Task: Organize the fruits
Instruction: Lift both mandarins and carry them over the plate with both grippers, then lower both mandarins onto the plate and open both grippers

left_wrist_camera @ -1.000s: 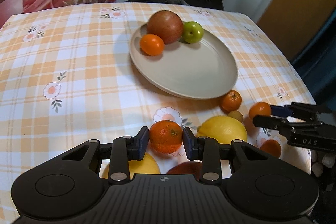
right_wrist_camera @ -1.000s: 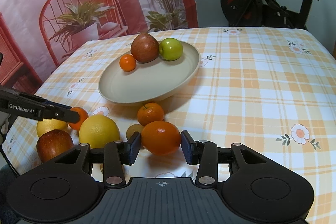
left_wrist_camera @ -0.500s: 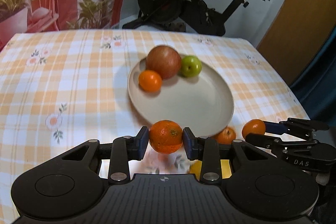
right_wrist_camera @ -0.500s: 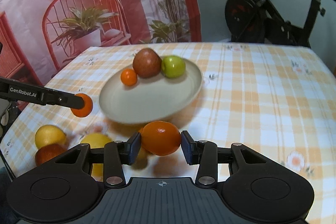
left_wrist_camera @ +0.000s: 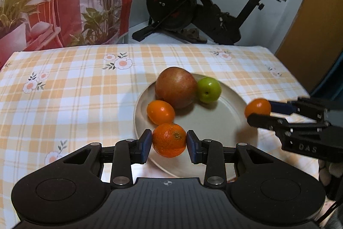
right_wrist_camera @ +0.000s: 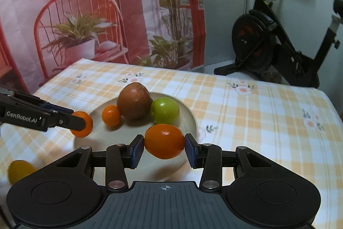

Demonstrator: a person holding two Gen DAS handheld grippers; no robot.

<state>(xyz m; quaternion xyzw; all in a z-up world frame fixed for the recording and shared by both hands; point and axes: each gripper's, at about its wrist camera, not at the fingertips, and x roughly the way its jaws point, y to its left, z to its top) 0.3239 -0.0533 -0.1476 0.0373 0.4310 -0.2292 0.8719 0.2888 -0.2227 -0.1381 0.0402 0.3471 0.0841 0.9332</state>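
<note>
A beige plate holds a large red-brown apple, a green apple and a small orange. My left gripper is shut on a dimpled orange, held above the plate's near-left rim. My right gripper is shut on a smooth orange over the plate's near edge. In the left wrist view the right gripper enters from the right with its orange. The right wrist view shows the left gripper at the left with its orange.
The table wears an orange-checked floral cloth. A yellow fruit lies blurred on the cloth at the lower left of the right wrist view. Behind the table stand an exercise bike and a red patterned curtain.
Both grippers lifted their oranges off the cloth and carried them up over the plate's near edges. The loose fruit at the table's front has dropped out of the left wrist view.
</note>
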